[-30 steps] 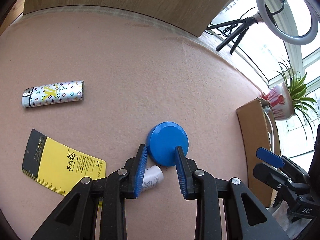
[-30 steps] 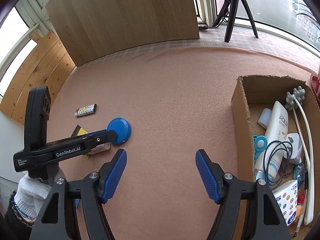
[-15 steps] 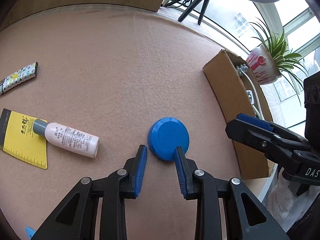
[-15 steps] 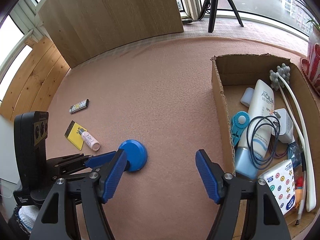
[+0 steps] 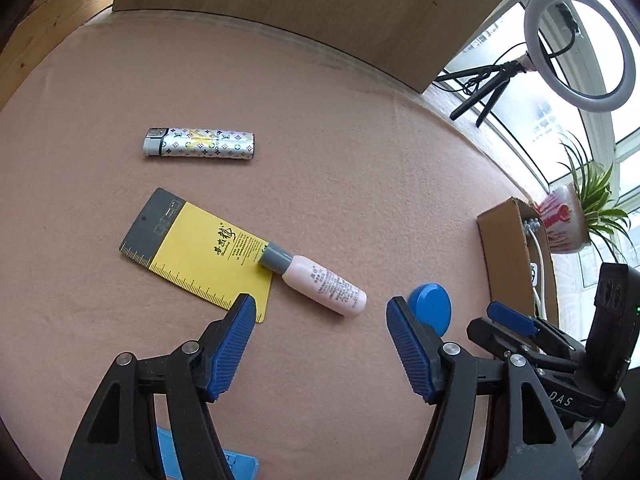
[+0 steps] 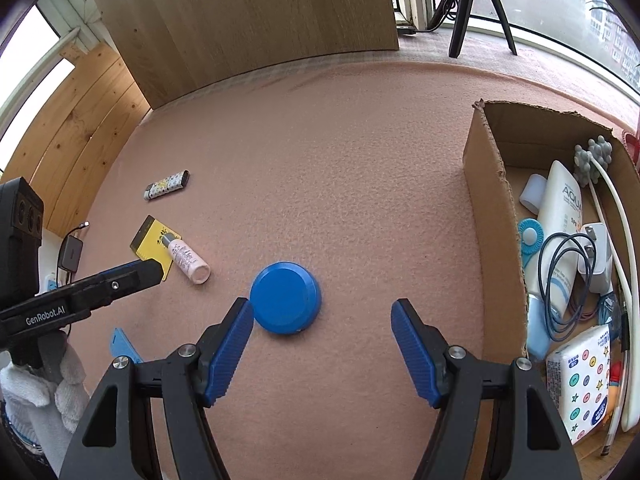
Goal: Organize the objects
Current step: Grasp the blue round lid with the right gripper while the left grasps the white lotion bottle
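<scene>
Bright, even daylight from blown-out windows [image 5: 592, 128], soft faint shadows, sharp focus — strong fisheye bending, dark vignetted corners

Pink felt-covered table [image 6: 360, 168], scattered with small items.
Round blue lid [image 6: 285, 298], patterned lighter [image 5: 199, 143], yellow card [image 5: 200, 252], pink bottle [image 5: 316, 280], cardboard box [image 6: 494, 240].

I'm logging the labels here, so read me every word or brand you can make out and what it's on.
"GenRobot.AI": left gripper arm.
"DAS": right gripper body.
"AQUA": white tube in the cardboard box.
Yellow card, pink bottle, lighter, tissue pack: print too small to read.
</scene>
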`<state>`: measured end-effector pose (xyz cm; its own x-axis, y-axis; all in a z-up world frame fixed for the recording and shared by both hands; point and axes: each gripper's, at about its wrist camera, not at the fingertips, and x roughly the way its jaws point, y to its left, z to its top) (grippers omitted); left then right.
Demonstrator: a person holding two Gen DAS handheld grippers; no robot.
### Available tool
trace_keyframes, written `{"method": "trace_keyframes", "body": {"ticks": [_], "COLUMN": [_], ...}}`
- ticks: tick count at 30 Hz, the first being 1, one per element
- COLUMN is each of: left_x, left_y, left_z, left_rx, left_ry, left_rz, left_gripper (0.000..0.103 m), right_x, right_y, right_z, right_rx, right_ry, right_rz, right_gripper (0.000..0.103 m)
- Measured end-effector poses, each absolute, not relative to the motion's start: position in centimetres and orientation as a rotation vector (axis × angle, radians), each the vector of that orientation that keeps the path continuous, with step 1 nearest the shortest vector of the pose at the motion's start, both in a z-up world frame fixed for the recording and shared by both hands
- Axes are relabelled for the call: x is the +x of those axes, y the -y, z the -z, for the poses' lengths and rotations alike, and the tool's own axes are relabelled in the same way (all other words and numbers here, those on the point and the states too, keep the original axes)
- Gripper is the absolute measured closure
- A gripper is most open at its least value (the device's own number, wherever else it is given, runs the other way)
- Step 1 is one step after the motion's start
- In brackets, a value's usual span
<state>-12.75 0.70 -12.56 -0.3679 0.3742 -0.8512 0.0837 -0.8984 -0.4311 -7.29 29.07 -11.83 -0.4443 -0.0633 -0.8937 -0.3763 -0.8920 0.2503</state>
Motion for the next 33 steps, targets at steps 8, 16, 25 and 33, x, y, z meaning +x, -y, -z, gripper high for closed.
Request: {"method": "trace_keyframes", "body": {"ticks": [8,16,25,33], "left_x": [-14.6,-15.9,-15.3,-14.3], "left_y": [-1.3,-5.7,-6.5,-5.7], "left_z": [14.1,14.1,14.4,14.7], "left_rx": [-1.687,-1.683,-1.679,-1.656], "left_ry": [0.593,0.346,0.206,0.159], "left_rz": [-2.339,-2.343,-2.368,-2.373], "left_gripper": [0.043,0.056,0.071,0.081], "right_x": [-8.2,-8.5,-9.2,-10.3], "right_y": [-27.3,-27.0,-26.5,-25.4], "right_z": [12.6,13.1,13.6,14.3], "right_rx": [-1.592,-1.600,-1.612,-1.650], "right_ry": [-0.544,-0.526,-0.452,-0.359], "right_rz": [-2.443,-2.430,-2.423,-2.427], "right_gripper": [0.035,0.035,0.035,0.035]}}
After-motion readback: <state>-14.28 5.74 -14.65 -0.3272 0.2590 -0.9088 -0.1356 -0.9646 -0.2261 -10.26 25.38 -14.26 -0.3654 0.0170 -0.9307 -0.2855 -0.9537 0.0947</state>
